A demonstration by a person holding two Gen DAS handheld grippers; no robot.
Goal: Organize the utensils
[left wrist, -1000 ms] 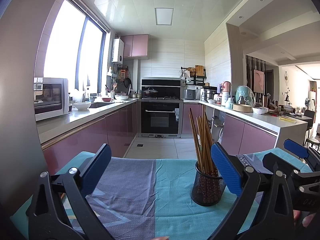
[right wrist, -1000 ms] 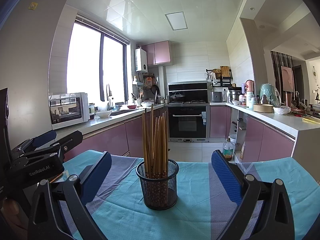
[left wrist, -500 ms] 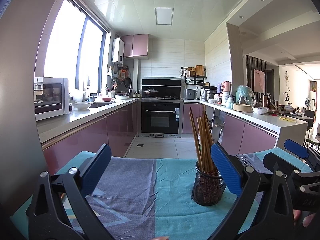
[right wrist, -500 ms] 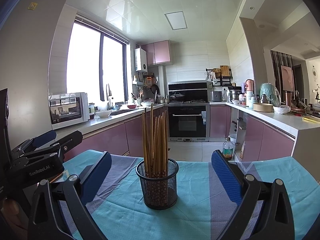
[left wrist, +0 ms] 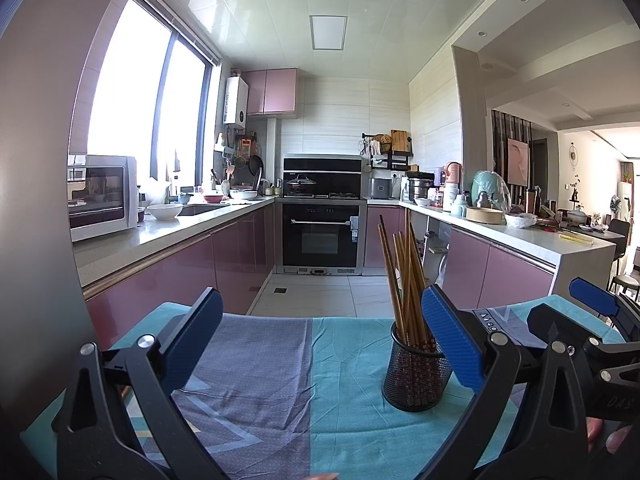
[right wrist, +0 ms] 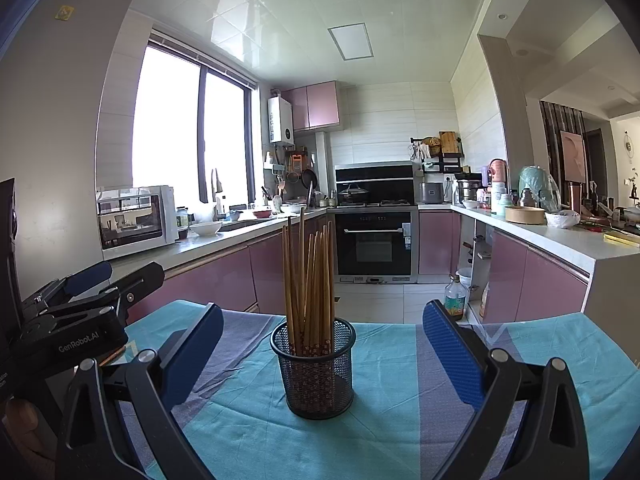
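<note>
Chopsticks (right wrist: 308, 280) in mesh cup (right wrist: 313, 368) unchanged vs. earlier (both jaws wide).

Both tongs, left (left wrist: 320, 332) and right (right wrist: 322, 342), have black frames, silver screws and blue ribbed pads (right wrist: 452, 354); the left body reads "GenRobot.AI".

A white microwave (right wrist: 138, 220) is sitting on my left counter beside a white bowl (right wrist: 205, 229). A black oven (right wrist: 375, 245) is facing me across the kitchen.
</note>
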